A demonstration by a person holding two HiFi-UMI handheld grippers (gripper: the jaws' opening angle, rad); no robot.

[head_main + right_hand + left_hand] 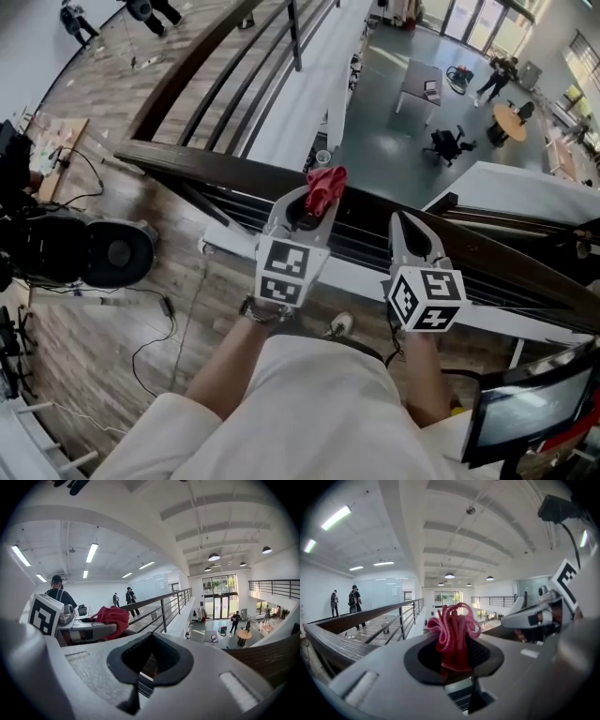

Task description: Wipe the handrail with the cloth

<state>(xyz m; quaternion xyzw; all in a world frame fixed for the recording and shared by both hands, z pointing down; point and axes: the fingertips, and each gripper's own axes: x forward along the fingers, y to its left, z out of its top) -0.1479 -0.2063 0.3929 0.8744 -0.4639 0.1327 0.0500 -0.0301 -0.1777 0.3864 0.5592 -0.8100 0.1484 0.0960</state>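
The dark wooden handrail (216, 169) runs from left to lower right in front of me. My left gripper (314, 204) is shut on a bunched red cloth (325, 187), held over the rail; whether the cloth touches the wood cannot be told. In the left gripper view the cloth (453, 634) sticks up from between the jaws, with the handrail (333, 641) low at the left. My right gripper (403, 225) hovers just right of the left one, near the rail, shut with nothing in it. In the right gripper view its jaws (151, 660) meet empty, with the cloth (110, 616) at the left.
Beyond the rail is a drop to a lower floor with tables (422, 82) and people. A black round device (117, 251) and cables (159, 328) lie on the wooden floor at my left. A monitor (534, 412) sits at lower right. Two people (354, 602) walk along the mezzanine.
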